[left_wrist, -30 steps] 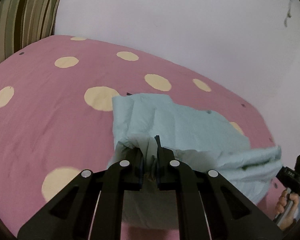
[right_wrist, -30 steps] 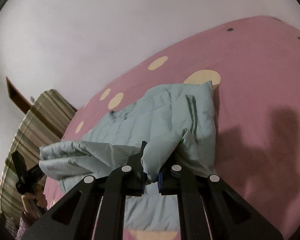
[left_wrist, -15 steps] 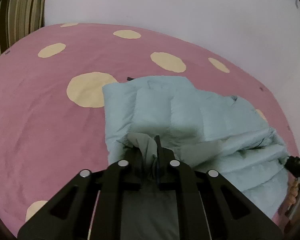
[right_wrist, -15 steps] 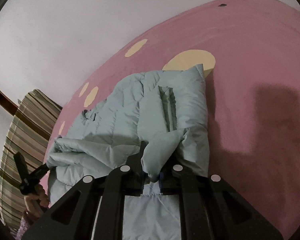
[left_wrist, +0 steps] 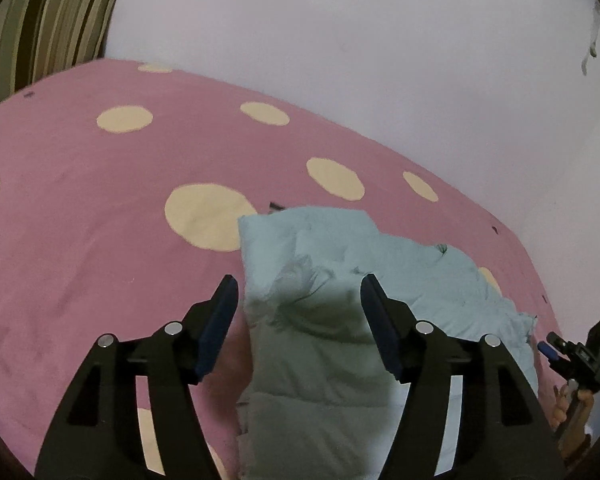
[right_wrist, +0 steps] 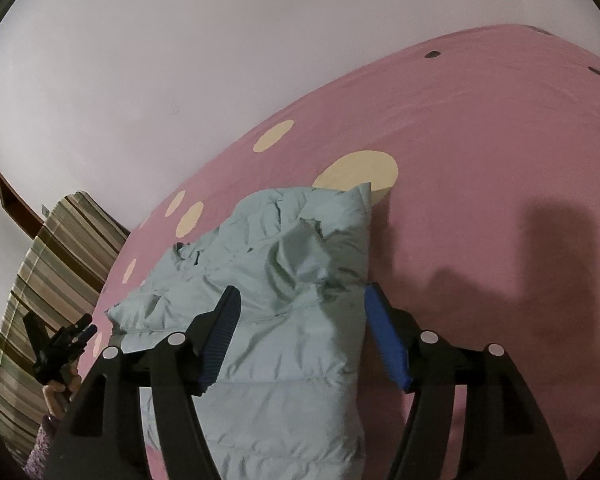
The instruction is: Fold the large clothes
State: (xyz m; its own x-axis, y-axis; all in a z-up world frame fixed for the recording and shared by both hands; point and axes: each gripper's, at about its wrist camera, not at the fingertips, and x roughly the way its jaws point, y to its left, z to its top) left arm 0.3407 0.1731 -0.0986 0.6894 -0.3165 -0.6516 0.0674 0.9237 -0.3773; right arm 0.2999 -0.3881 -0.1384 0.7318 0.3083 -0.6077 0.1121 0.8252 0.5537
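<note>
A pale blue-green padded jacket (left_wrist: 332, 320) lies folded over on the pink bed cover (left_wrist: 80, 220). My left gripper (left_wrist: 298, 292) hovers over the jacket's left edge, its jaws opening, and the pads touch no cloth. In the right wrist view the same jacket (right_wrist: 284, 280) lies rumpled on the bed. My right gripper (right_wrist: 300, 300) hangs over the jacket's right edge, its jaws opening too, with the fabric lying loose between them. Each gripper shows small in the other's view: the right gripper (left_wrist: 568, 354) at far right, the left gripper (right_wrist: 62, 344) at far left, each in a person's hand.
The bed cover (right_wrist: 500, 160) is pink with cream dots and spreads wide around the jacket. A striped headboard (left_wrist: 48, 20) stands at the bed's far left end. A plain pale wall (left_wrist: 360, 40) runs along the far side of the bed.
Both grippers held pinched folds of the jacket and have let go; their jaws now stand wide. The raised near edge has dropped flat onto the rest of the jacket.
</note>
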